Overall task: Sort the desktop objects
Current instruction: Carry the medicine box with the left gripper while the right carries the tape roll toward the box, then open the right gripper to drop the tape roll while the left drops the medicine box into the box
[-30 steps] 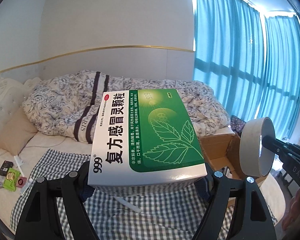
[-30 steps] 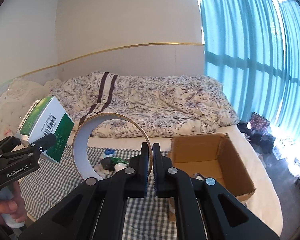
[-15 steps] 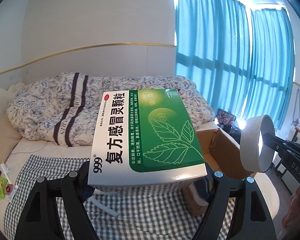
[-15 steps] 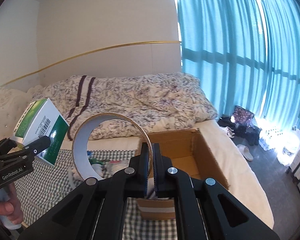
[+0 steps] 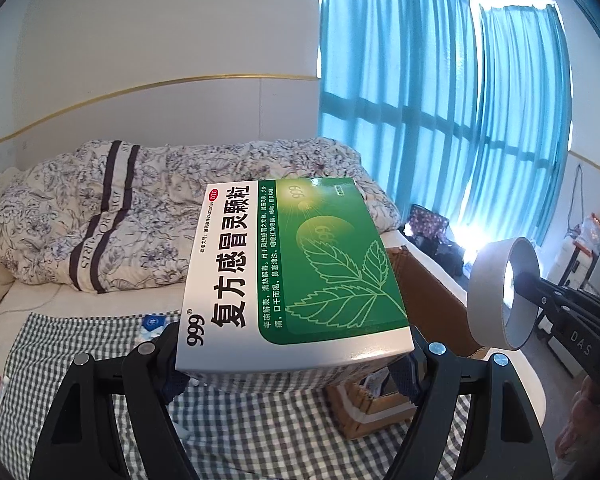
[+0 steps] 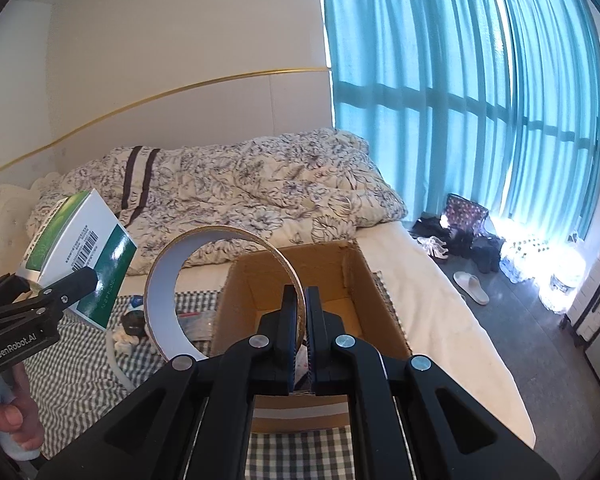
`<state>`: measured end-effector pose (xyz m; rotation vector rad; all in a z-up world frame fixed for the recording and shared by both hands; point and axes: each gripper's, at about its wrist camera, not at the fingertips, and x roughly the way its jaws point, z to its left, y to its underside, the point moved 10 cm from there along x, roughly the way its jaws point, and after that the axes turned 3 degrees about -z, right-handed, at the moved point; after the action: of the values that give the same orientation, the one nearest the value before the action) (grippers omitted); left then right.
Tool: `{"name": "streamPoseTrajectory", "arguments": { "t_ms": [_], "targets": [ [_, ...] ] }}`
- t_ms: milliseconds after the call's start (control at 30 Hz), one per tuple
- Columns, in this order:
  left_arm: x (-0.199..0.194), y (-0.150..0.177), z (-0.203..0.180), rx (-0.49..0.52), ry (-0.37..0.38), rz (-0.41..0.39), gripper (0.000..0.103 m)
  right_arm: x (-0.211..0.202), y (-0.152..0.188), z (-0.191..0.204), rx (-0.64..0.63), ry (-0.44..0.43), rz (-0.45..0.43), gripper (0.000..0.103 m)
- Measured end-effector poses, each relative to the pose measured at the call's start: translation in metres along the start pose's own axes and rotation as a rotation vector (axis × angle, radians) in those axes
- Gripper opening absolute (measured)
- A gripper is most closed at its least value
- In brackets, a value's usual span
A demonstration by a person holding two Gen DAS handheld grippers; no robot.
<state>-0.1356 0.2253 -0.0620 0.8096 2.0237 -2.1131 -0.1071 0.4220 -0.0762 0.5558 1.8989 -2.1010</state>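
Left wrist: my left gripper (image 5: 294,364) has its jaws spread wide and clamped on the flanks of the medicine box (image 5: 296,276), green printed face up, held in the air over the checked cloth (image 5: 260,420) on the bed. The cardboard box (image 5: 424,300) sits ahead and to the right, mostly hidden behind the carton; only a wall and a taped corner show. The right gripper (image 5: 540,300) comes in from the right edge with the tape roll (image 5: 502,294) on it. I judge the step is carrying both items to the box, so I want the carton kept level and swung right until its far edge clears the near wall before I release. Right wrist: right jaws are nearly pressed together, pinching the wall of the tape roll (image 6: 220,288), ring upright, hanging just over the near left corner of the open cardboard box (image 6: 380,292). Box interior looks largely free, though I can't see the floor under the jaws. The left gripper (image 6: 66,286) and carton (image 6: 80,256) are off to the left, apart from the roll. I'd drop the roll first, low and towards the back, then pull the right gripper clear so the carton has room; risk is the two grippers meeting over the opening. Small clutter (image 6: 132,324) remains on the cloth.
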Motion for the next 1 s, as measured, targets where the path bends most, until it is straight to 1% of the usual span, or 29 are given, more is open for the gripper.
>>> {"name": "streamPoseTrajectory", "arguments": {
  "t_ms": [267, 467, 767, 1000],
  "targets": [
    [0.025, 0.003, -0.016, 0.009, 0.021, 0.022, 0.081, 0.026, 0.008, -0.018, 0.000, 0.016, 0.041, 0.004],
    [0.045, 0.009, -0.025, 0.027, 0.035, 0.043, 0.081, 0.048, 0.020, -0.024, 0.002, 0.013, 0.076, 0.004],
    [0.077, 0.017, -0.033, 0.034, 0.051, 0.077, 0.081, 0.083, 0.041, -0.038, 0.005, 0.034, 0.139, 0.005],
    [0.107, 0.029, -0.045, 0.041, 0.080, 0.122, 0.081, 0.106, 0.056, -0.048, 0.014, 0.041, 0.178, 0.006]
  ]
}}
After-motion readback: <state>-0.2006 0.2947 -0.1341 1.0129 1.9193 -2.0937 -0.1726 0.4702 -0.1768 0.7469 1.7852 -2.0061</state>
